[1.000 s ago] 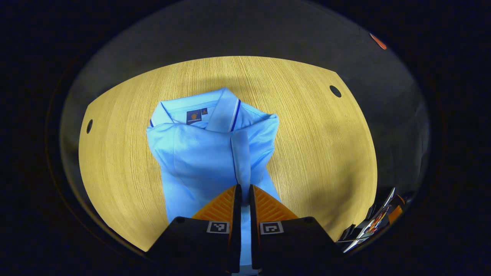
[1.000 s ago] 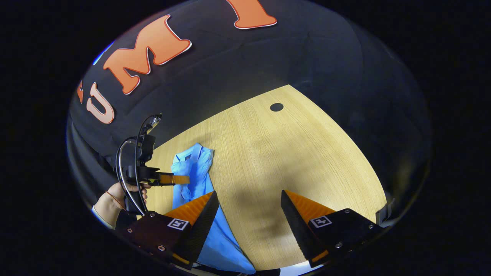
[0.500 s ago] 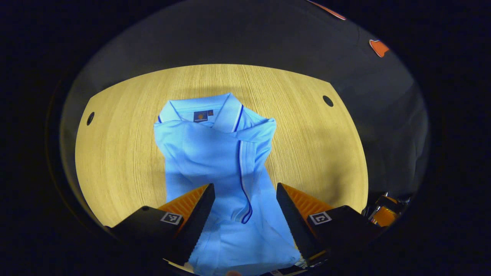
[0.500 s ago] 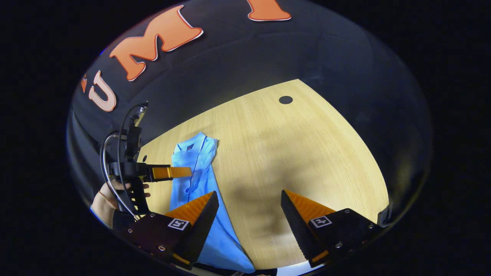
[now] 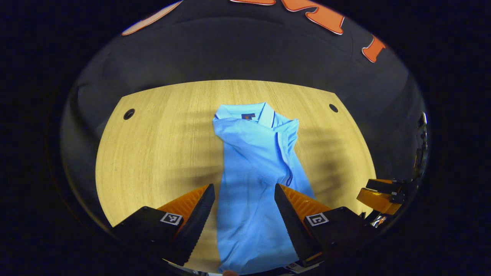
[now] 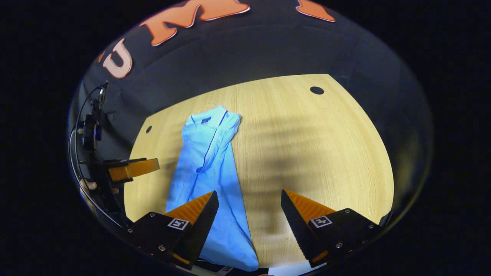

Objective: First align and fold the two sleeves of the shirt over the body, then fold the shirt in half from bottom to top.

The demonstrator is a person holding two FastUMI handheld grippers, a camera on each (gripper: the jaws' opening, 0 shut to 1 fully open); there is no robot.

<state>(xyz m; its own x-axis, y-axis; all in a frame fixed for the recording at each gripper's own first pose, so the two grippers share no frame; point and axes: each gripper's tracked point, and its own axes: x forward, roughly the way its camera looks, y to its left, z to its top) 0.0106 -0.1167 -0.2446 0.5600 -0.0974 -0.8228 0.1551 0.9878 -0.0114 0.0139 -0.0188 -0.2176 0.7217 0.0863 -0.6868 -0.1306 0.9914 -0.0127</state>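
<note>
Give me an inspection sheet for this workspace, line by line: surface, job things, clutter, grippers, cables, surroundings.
Surface: wooden table, with round holes near its far corners.
Job things: blue shirt lies lengthwise, collar at the far end, sleeves folded over the body; bottom-to-top fold not yet done.
Clutter: nothing seen.
Grippers: left gripper jaws open above the shirt's lower half, holding nothing; right gripper jaws open over the shirt's edge and the table, holding nothing.
Cables: a dark cable loops off the left gripper's body.
Surroundings: black cloth wall behind the table.
</note>
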